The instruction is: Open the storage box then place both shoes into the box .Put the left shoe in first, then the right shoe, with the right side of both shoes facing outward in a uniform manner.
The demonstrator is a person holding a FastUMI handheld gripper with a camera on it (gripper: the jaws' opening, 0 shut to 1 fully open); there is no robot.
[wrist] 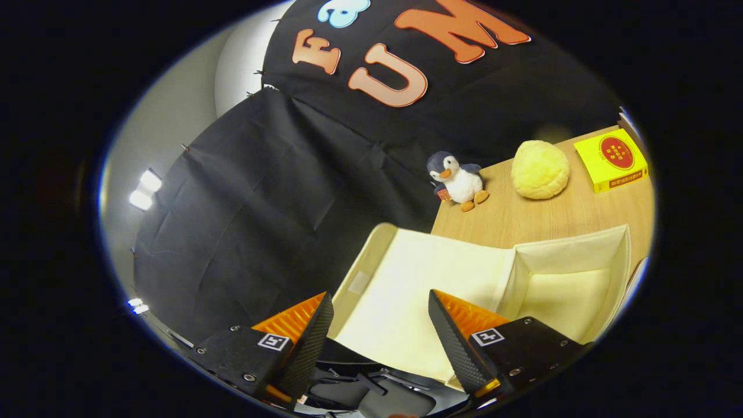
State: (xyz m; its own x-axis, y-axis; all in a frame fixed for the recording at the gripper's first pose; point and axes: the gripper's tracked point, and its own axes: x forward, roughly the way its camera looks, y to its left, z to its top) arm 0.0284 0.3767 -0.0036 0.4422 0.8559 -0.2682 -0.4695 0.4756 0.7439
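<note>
The gripper [380, 325] is held released, fingers spread apart with nothing between them. Just ahead, the cream fabric storage box [603, 244] is seen open, its soft rectangular lid flap [406, 284] folded out leftward; the cavity appears bare. Beyond, on the wood-grain table [522, 220], a plush penguin [458, 181], a round yellow textured ball [540, 169] and a yellow carton [611, 159] are noted.

Cream storage box [557, 278] open on table, lid flopped out.
</note>
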